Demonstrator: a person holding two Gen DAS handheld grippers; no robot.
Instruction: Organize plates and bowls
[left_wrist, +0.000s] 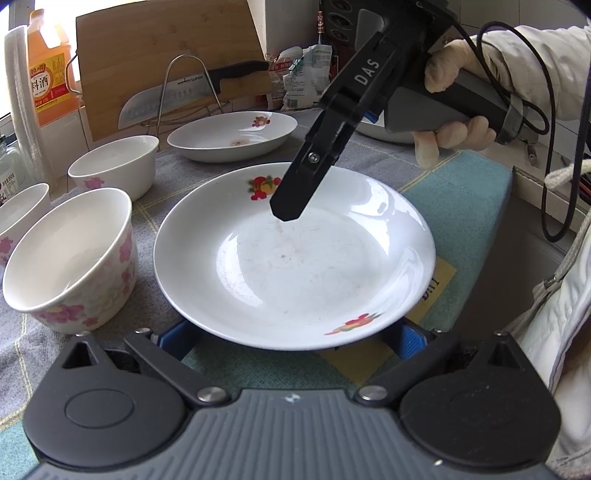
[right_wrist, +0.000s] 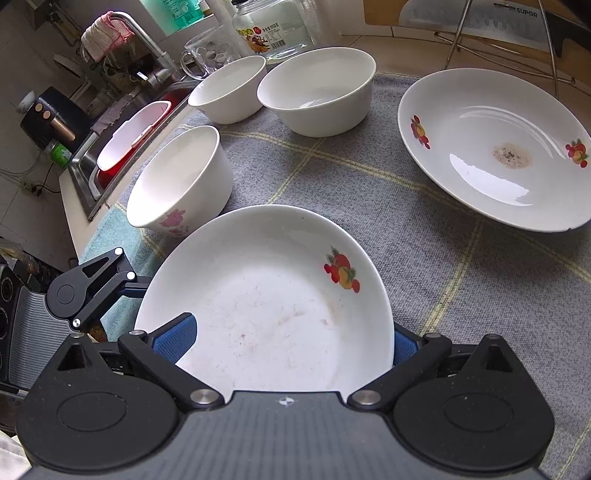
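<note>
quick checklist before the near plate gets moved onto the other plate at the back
1. Right gripper over near plate, hold on rim: cannot tell.
2. Left gripper at the plate's near edge, grip: cannot tell.
3. Far plate free to receive, nothing stacked in it: ok.
4. Far plate clean: not ok, brownish stain at centre.
5. Nearest bowl very close to the near plate's edge: not ok, go carefully.
6. Cloth between the plates free of objects: ok.

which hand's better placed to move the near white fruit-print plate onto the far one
Right, probably. The right tool hangs open over the near white fruit-print plate on the side facing the far white fruit-print plate; the left tool sits at the opposite rim.
</note>
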